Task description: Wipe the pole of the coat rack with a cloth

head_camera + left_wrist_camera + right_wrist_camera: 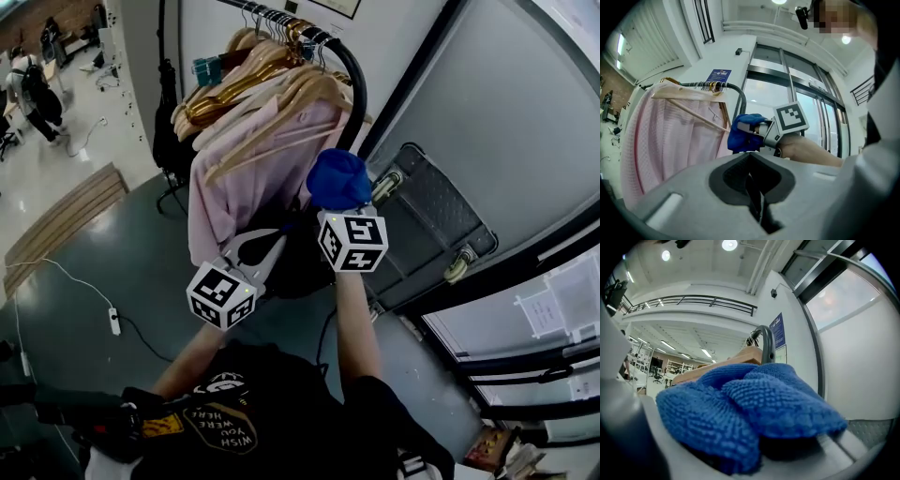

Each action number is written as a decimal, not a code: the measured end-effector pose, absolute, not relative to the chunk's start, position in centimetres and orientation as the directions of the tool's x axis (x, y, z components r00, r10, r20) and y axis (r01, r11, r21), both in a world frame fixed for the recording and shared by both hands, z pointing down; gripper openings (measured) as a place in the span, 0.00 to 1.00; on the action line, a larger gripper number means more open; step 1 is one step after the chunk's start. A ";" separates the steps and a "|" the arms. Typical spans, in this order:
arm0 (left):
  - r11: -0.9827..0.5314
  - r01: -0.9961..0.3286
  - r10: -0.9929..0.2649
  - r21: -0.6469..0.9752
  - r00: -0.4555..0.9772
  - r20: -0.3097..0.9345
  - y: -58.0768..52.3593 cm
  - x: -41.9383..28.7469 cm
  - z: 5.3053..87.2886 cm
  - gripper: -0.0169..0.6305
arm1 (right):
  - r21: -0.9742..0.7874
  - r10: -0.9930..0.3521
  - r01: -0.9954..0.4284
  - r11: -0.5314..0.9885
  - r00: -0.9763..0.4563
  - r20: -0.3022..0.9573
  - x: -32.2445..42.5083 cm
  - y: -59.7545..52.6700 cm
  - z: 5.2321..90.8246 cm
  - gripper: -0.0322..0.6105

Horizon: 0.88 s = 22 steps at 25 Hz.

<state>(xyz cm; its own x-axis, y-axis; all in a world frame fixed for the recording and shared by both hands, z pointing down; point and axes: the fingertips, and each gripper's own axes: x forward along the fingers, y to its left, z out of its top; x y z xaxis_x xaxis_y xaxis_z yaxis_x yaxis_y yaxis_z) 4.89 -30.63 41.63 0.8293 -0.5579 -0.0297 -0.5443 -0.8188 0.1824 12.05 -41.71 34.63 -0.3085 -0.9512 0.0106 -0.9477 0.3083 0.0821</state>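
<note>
The coat rack's black pole [354,86] bends downward at the rail's end, close to the wall. A blue cloth [337,178] is bunched in my right gripper [342,202], which is shut on it and held up against the pole just under the bend. From the right gripper view the cloth [750,413] fills the jaws and the pole [767,345] rises right behind it. My left gripper [266,247] sits lower and to the left, beside the pink garment, shut with nothing in it. The left gripper view shows its pads [757,206] pressed together, and the cloth [744,132] beyond them.
Wooden hangers [253,75] and a pink garment [239,187] crowd the rail left of the pole. A grey hard case [427,225] leans at the glass wall to the right. A power strip [113,321] with cable and a wooden bench [61,220] lie on the floor at left.
</note>
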 end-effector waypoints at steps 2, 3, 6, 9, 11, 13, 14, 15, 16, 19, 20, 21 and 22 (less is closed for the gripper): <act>-0.811 -0.552 -0.566 0.195 0.824 -0.020 -30.8 5.0 41.9 0.03 | 0.046 -0.946 -0.945 0.325 -0.324 0.024 12.0 -41.9 34.1 0.06; -0.810 -0.553 -0.567 0.197 0.824 -0.017 -30.8 5.1 41.9 0.03 | 0.034 -0.939 -0.939 0.343 -0.342 0.032 11.8 -42.1 33.6 0.06; -0.813 -0.553 -0.565 0.184 0.825 -0.020 -30.4 5.5 41.7 0.03 | 0.074 -0.925 -0.922 0.380 -0.380 0.023 10.9 -42.8 30.7 0.06; -0.817 -0.552 -0.563 0.169 0.826 -0.026 -30.0 5.5 41.4 0.03 | 0.151 -0.915 -0.906 0.397 -0.403 -0.017 10.1 -43.6 25.8 0.06; -0.815 -0.555 -0.566 0.166 0.823 -0.031 -29.7 5.3 41.2 0.03 | 0.217 -0.913 -0.894 0.392 -0.406 -0.024 9.6 -44.2 22.2 0.06; -0.811 -0.560 -0.573 0.170 0.819 -0.036 -29.6 5.0 41.0 0.03 | 0.273 -0.919 -0.886 0.374 -0.393 -0.016 9.4 -45.1 19.0 0.06; -0.809 -0.562 -0.575 0.172 0.817 -0.037 -29.5 4.9 41.0 0.03 | 0.294 -0.921 -0.881 0.369 -0.389 -0.007 9.3 -45.7 17.7 0.06; -0.808 -0.564 -0.577 0.174 0.816 -0.036 -29.5 4.9 41.0 0.03 | 0.310 -0.921 -0.875 0.371 -0.389 0.005 9.3 -46.3 16.6 0.06; -0.807 -0.564 -0.578 0.174 0.816 -0.033 -29.5 4.8 41.1 0.03 | 0.321 -0.920 -0.868 0.378 -0.392 0.021 9.1 -47.0 15.7 0.06; -0.810 -0.561 -0.572 0.172 0.820 -0.016 -29.3 5.0 41.7 0.03 | 0.352 -0.918 -0.851 0.389 -0.388 0.076 8.7 -49.2 14.2 0.06; -0.812 -0.558 -0.568 0.172 0.823 -0.012 -29.2 5.2 41.8 0.03 | 0.361 -0.919 -0.847 0.390 -0.386 0.087 8.5 -49.6 13.9 0.07; -0.814 -0.555 -0.565 0.173 0.825 -0.011 -29.2 5.3 41.8 0.03 | 0.365 -0.918 -0.845 0.390 -0.386 0.088 8.5 -49.8 13.8 0.07; -0.816 -0.552 -0.562 0.173 0.827 -0.012 -29.2 5.5 41.8 0.03 | 0.363 -0.918 -0.847 0.388 -0.390 0.072 8.6 -49.7 13.7 0.07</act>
